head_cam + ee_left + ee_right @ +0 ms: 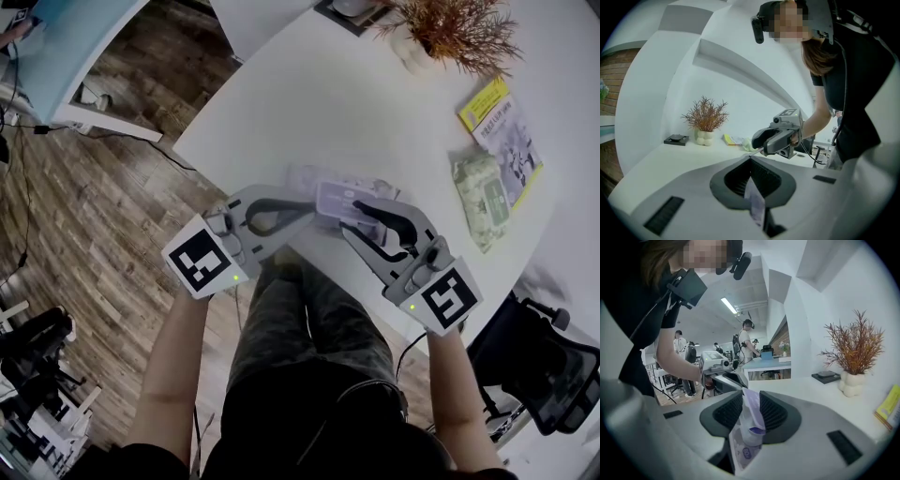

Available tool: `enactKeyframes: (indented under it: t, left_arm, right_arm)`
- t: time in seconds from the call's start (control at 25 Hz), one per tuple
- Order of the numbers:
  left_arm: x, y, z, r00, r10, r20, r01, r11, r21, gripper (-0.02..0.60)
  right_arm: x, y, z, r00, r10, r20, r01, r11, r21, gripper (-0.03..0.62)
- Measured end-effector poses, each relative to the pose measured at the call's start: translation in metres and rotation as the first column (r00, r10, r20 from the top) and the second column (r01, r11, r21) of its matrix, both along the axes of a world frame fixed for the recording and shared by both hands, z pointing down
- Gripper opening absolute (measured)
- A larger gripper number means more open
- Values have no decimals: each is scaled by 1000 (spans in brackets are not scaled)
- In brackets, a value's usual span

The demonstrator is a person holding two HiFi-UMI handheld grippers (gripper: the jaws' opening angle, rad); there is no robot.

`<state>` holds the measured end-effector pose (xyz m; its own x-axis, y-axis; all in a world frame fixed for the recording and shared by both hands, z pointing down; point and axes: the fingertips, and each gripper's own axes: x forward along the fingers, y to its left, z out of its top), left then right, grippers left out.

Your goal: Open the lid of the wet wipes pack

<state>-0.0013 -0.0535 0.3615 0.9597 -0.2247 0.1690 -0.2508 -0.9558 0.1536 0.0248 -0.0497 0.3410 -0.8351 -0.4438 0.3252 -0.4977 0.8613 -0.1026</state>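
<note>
Wipes pack (342, 199), probably soft and floppy, is clamped at its edge by left tongs (309, 214), lid-side by right tongs (364, 211).

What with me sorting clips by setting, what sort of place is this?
Probably an open-plan office or lab: a white table, a black office chair, and other people standing among desks behind.
</note>
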Motion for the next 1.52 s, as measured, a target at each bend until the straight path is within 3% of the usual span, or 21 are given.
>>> enactKeyframes:
  t: [0.28,0.52,0.68,1.0,1.52]
  left_arm:
    - [0,-7,-7,999,-19,-31,19,1000,-19,12]
    - [3,-14,-11,997,-52,-51,50,998,-32,12]
    - [2,-18,-13,996,-73,-51,71,997,-32,12]
    - [4,-25,-15,992,-111,-58,109,994,-30,12]
    - [-1,-40,-7,991,-126,-51,124,991,-42,12]
  right_arm:
    - [11,2,-9,1000,28,0,-28,998,48,129]
    - [39,-1,-22,988,151,28,-153,979,138,127]
    - [45,1,-28,983,177,58,-184,970,159,52]
    - [46,-1,-4,981,194,-25,-189,973,135,20]
    - [45,-24,7,973,227,-35,-222,968,114,20]
